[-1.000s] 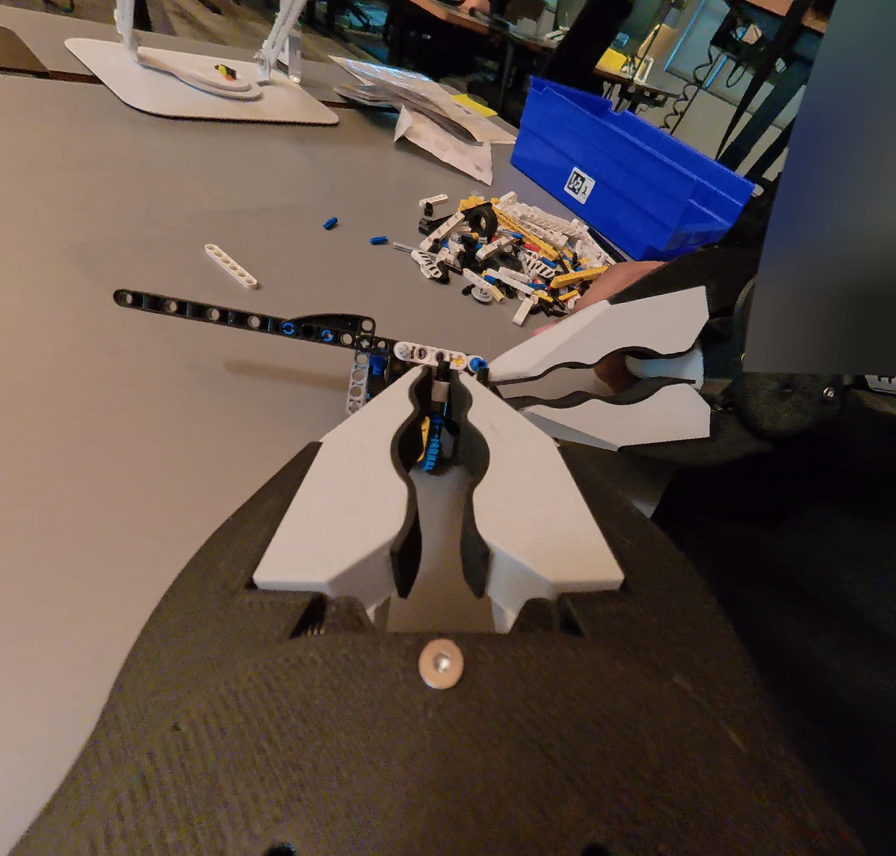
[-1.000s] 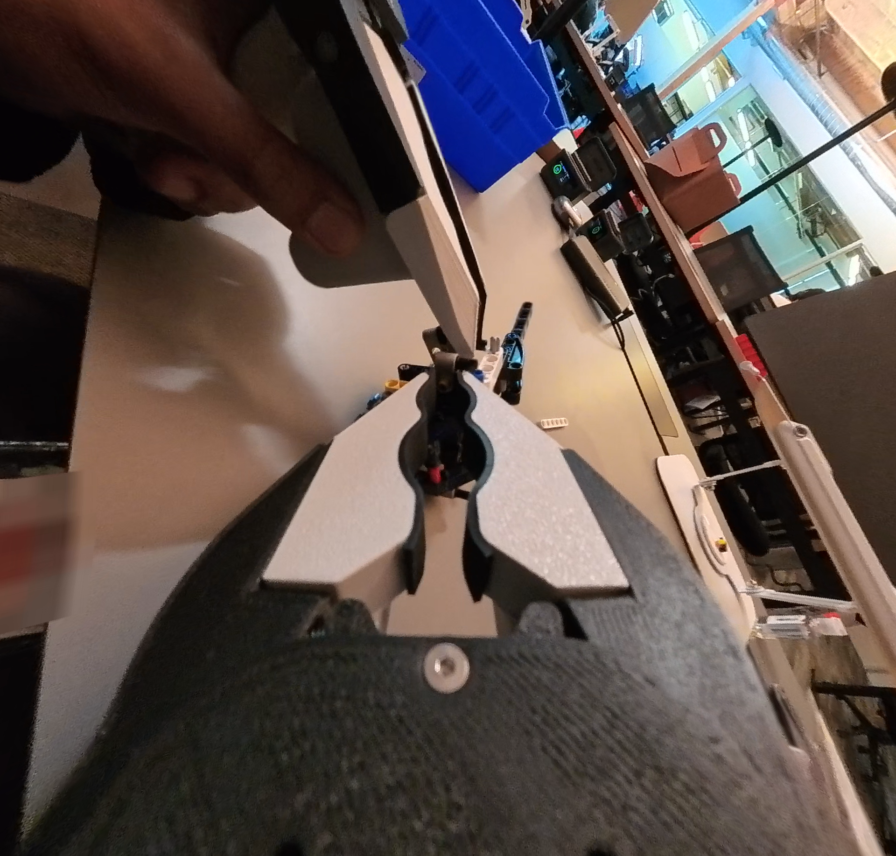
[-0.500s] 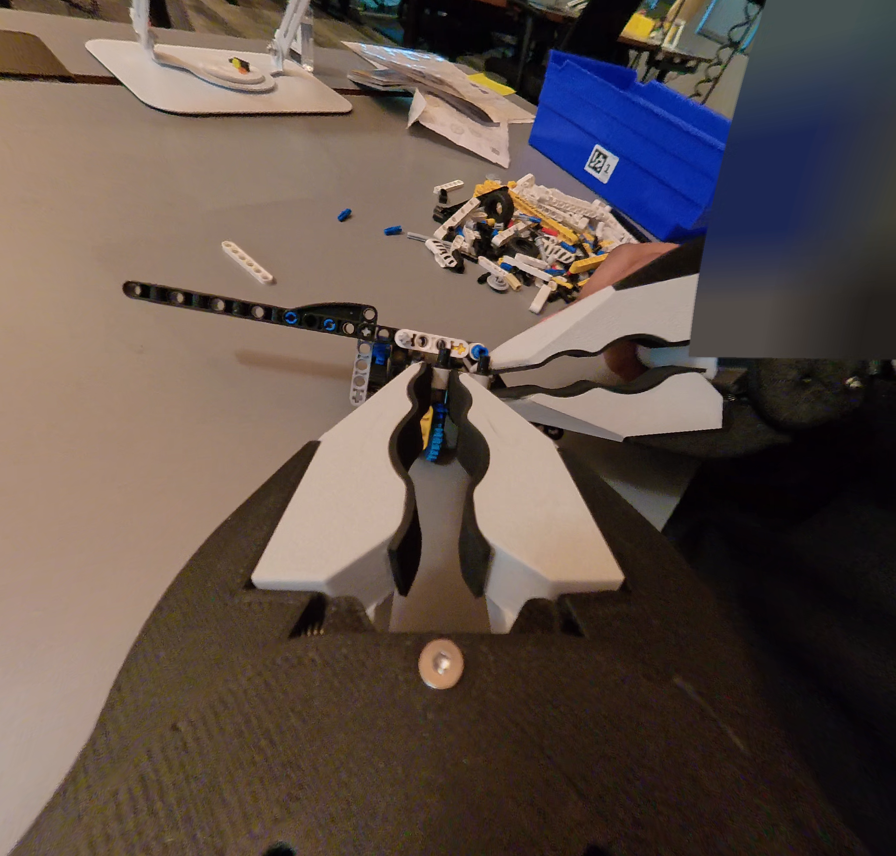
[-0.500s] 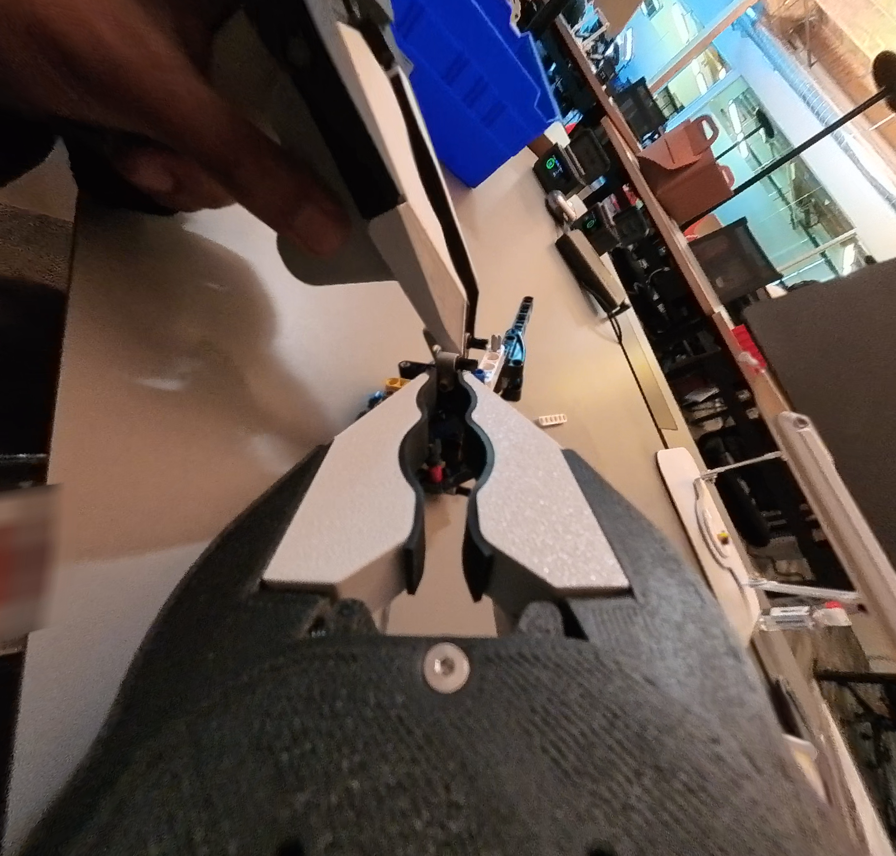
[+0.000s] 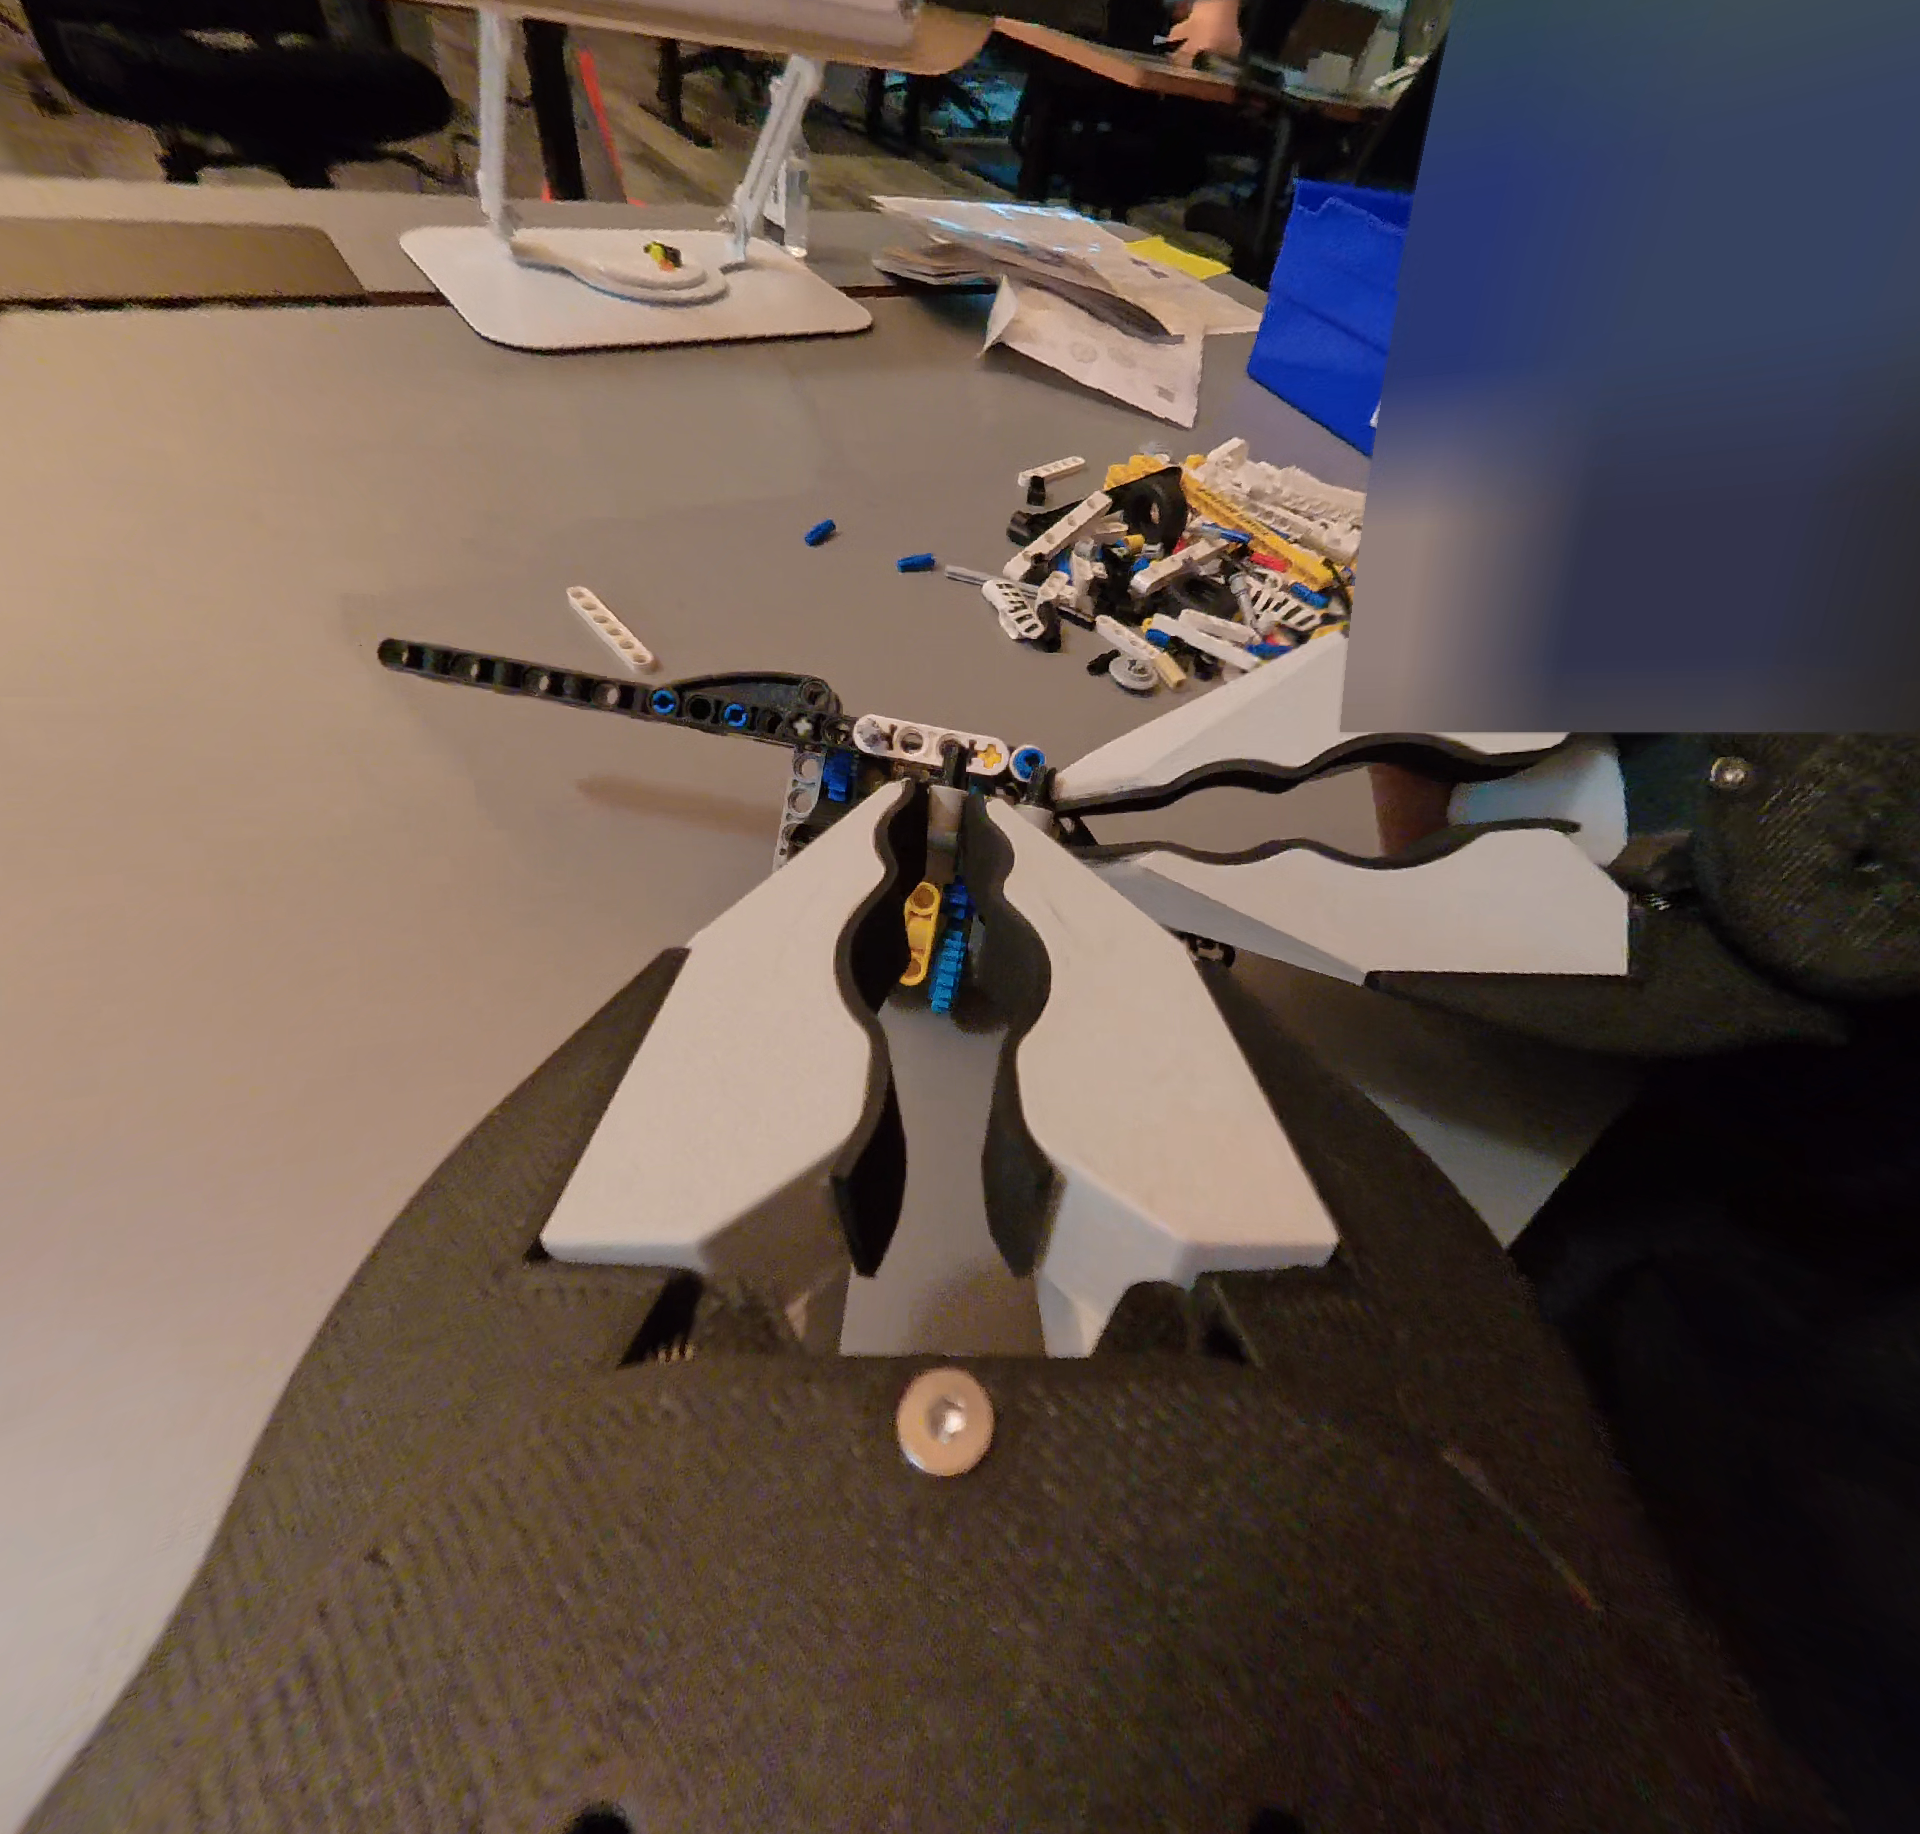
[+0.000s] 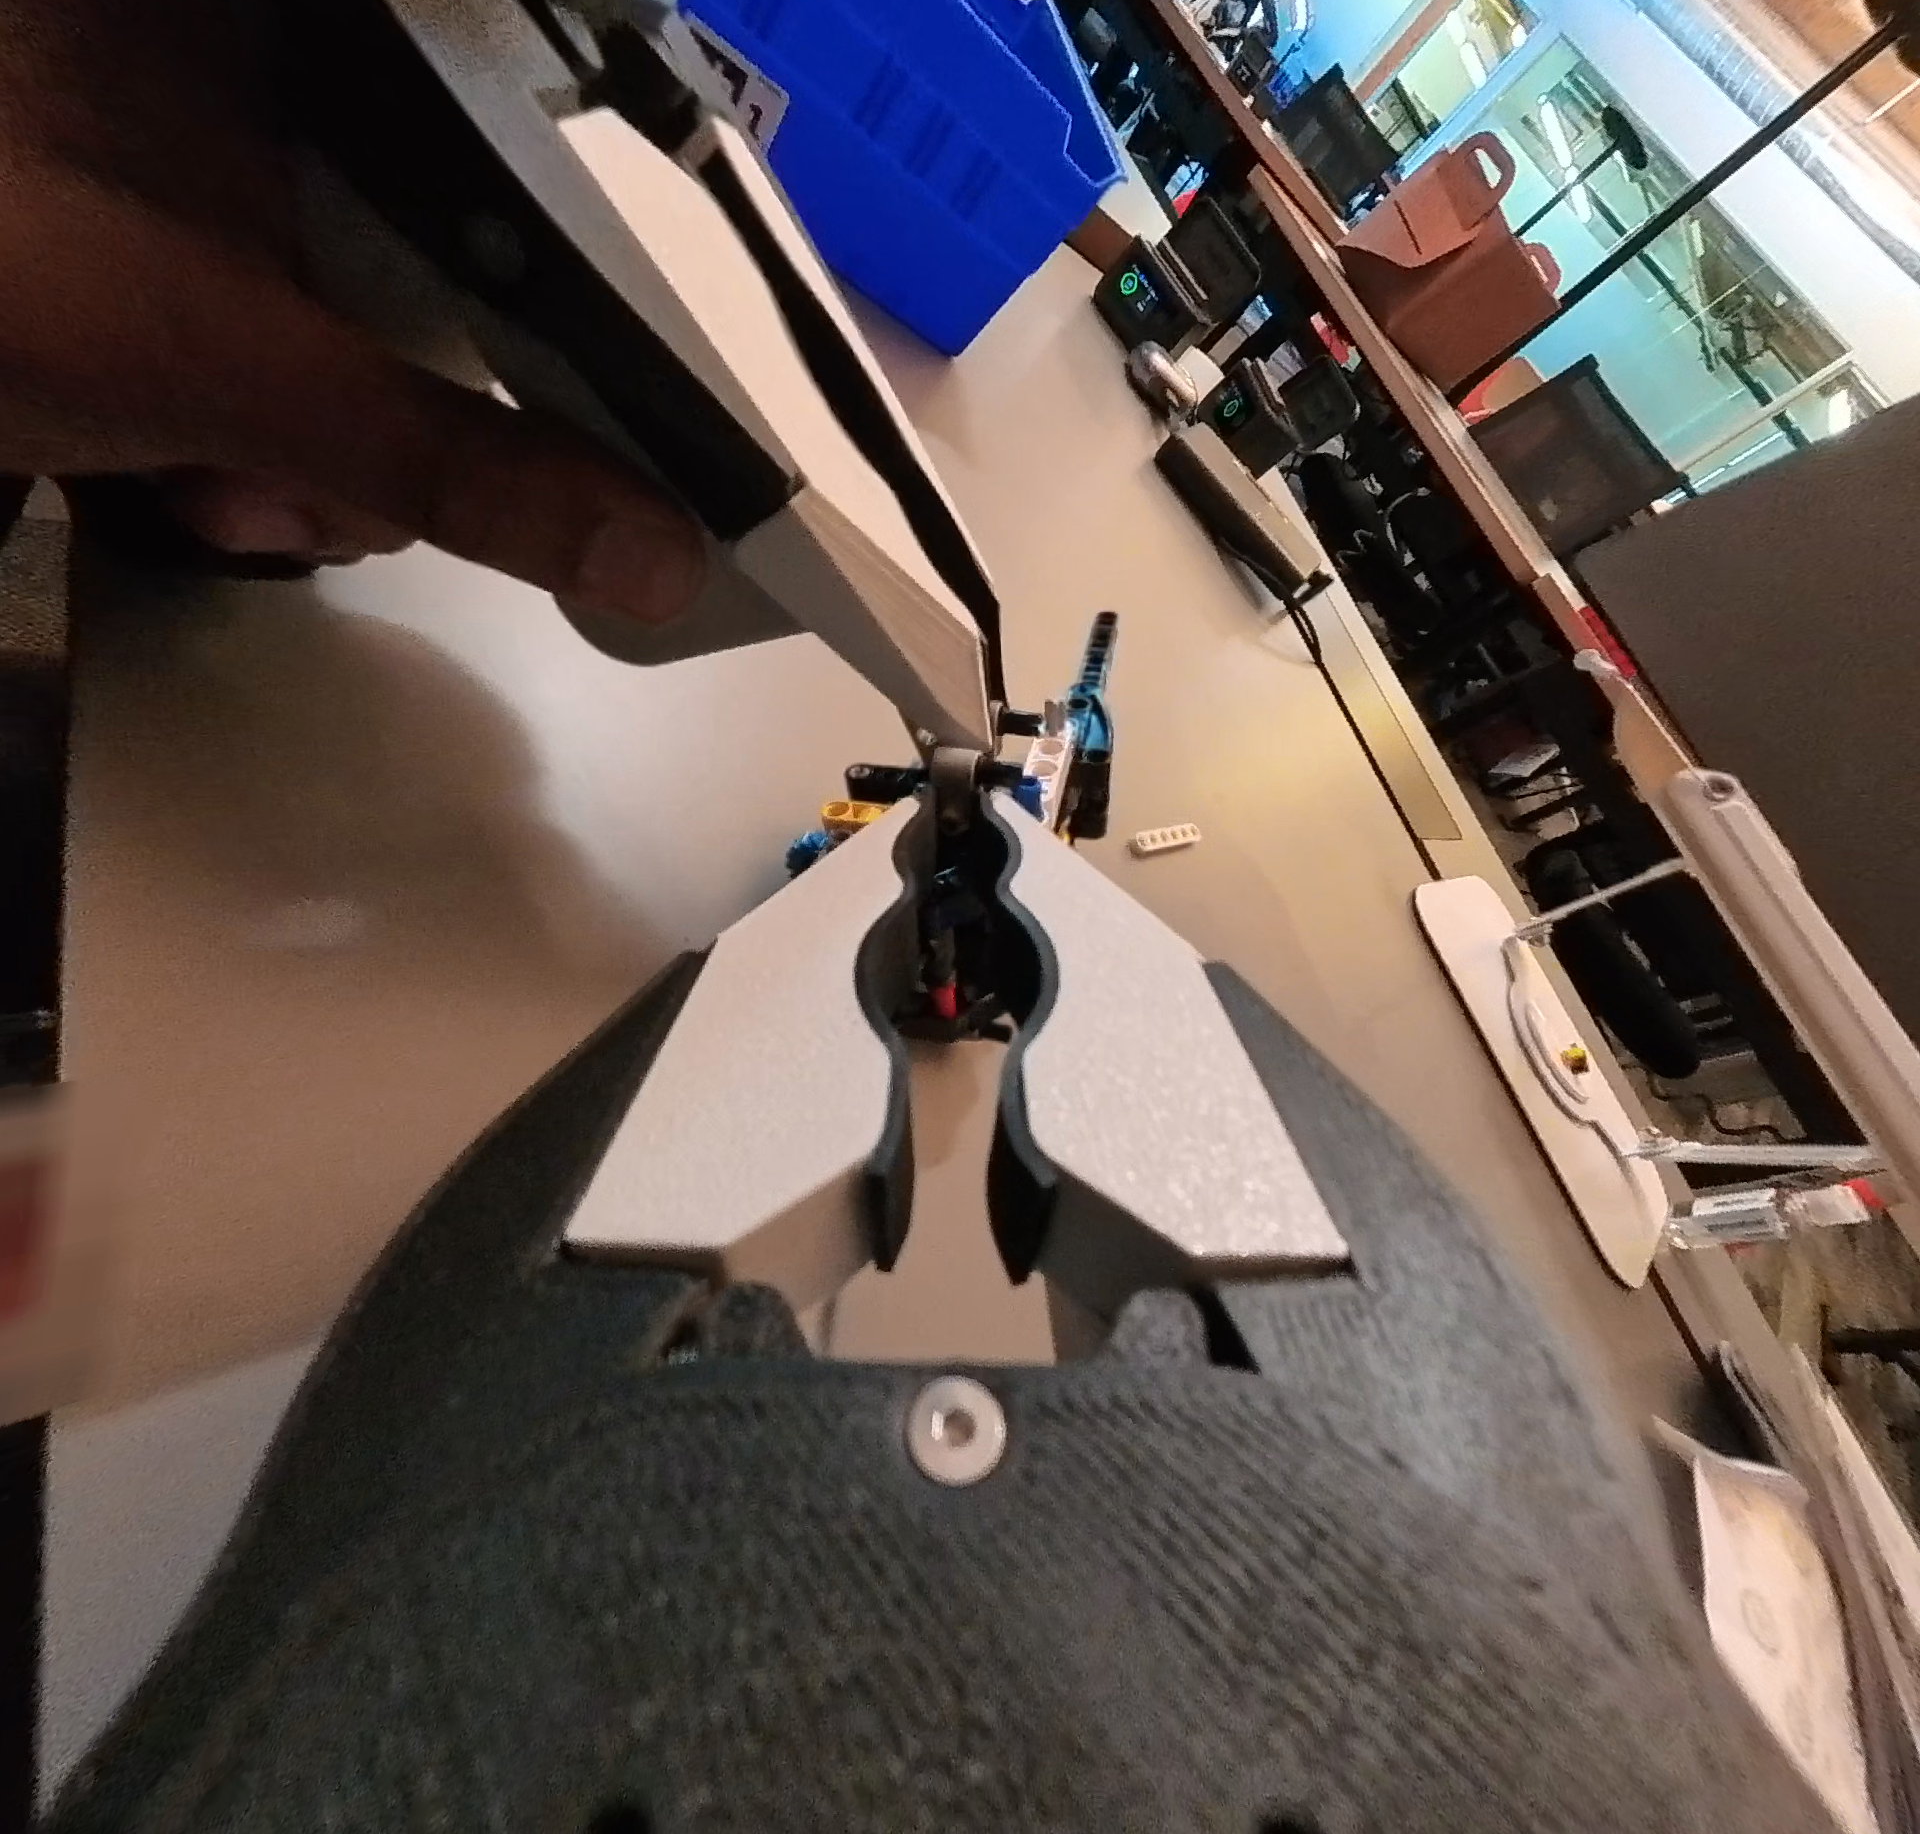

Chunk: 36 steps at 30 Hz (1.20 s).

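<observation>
**Both grippers clamped on one brick-beam assembly**

Left wrist view: left gripper (image 5: 948, 813) pinches the assembly (image 5: 914, 745), one long black beam (image 5: 540, 678) projecting left. Right gripper (image 5: 1060, 813) grips its right end. Loose: one white beam (image 5: 610, 626), two blue pins (image 5: 820, 533), one parts pile (image 5: 1174, 558). Grey table (image 5: 312, 901).

Right wrist view: right gripper (image 6: 961, 797) closed on the assembly's grey piece (image 6: 951, 771); one blue bin (image 6: 914, 122); shelving behind.

The grey tabletop (image 5: 312, 496) carries a heap of loose building pieces (image 5: 1174, 558) near its right side, just before a blue bin (image 5: 1320, 330). Two blue pins (image 5: 862, 548) and a white beam (image 5: 610, 626) lie apart from the heap. Papers (image 5: 1081, 309) and a white stand base (image 5: 634, 298) sit toward the far edge. A part-built model (image 5: 727, 709) is near the middle.
</observation>
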Available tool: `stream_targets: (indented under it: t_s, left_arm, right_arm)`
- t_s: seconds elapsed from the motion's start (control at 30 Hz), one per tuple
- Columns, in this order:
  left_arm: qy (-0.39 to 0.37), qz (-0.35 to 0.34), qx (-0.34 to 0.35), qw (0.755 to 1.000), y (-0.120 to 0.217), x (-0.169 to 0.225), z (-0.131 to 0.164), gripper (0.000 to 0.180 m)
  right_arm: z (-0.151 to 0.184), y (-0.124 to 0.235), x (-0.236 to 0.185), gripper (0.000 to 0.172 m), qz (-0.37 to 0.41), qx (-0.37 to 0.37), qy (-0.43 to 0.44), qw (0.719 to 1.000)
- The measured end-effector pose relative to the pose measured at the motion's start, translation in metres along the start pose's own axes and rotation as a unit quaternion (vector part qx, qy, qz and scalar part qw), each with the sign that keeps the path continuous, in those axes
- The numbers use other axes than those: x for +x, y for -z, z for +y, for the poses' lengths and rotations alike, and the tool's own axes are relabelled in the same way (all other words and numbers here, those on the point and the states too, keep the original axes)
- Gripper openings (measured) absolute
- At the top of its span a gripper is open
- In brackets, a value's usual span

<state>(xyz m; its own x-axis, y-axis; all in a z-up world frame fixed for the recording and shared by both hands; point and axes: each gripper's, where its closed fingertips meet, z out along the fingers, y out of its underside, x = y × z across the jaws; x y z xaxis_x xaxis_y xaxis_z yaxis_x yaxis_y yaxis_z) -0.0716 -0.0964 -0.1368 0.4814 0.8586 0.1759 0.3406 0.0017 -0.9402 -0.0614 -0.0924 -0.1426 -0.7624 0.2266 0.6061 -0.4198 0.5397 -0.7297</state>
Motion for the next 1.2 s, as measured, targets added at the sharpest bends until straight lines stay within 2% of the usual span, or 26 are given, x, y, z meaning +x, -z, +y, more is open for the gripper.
stream_targets:
  t_s: [0.4, 0.53, 0.6, 0.7, 0.8, 1.1, 1.2]
  left_arm:
    - [0.035, 0.016, -0.013, 0.999, -0.007, 0.005, 0.004, 0.005]
    - [0.022, 0.009, -0.016, 1.000, -0.008, 0.006, 0.005, 0.005]
    - [0.037, 0.027, -0.012, 0.999, -0.008, 0.008, 0.004, 0.005]
    - [0.083, 0.043, -0.004, 0.996, -0.010, 0.011, 0.003, 0.005]
    - [0.056, 0.017, -0.008, 0.998, -0.011, 0.012, 0.004, 0.005]
    - [0.084, 0.029, -0.001, 0.996, -0.010, 0.014, 0.003, 0.004]
    - [0.077, 0.025, -0.003, 0.997, -0.010, 0.014, 0.004, 0.004]
  right_arm:
    - [0.007, 0.006, 0.002, 0.003, 0.011, 0.011, -0.028, 0.999]
    - [0.008, 0.008, 0.002, 0.003, 0.017, 0.015, -0.029, 0.999]
    - [0.006, 0.009, 0.003, 0.004, 0.024, 0.027, -0.042, 0.998]
    - [0.007, 0.011, 0.005, 0.004, 0.057, 0.027, -0.014, 0.998]
    - [0.007, 0.009, 0.007, 0.005, 0.073, 0.015, 0.011, 0.997]
    - [0.007, 0.009, 0.005, 0.006, 0.016, 0.028, -0.095, 0.995]
    - [0.007, 0.009, 0.006, 0.006, 0.014, 0.029, -0.101, 0.994]
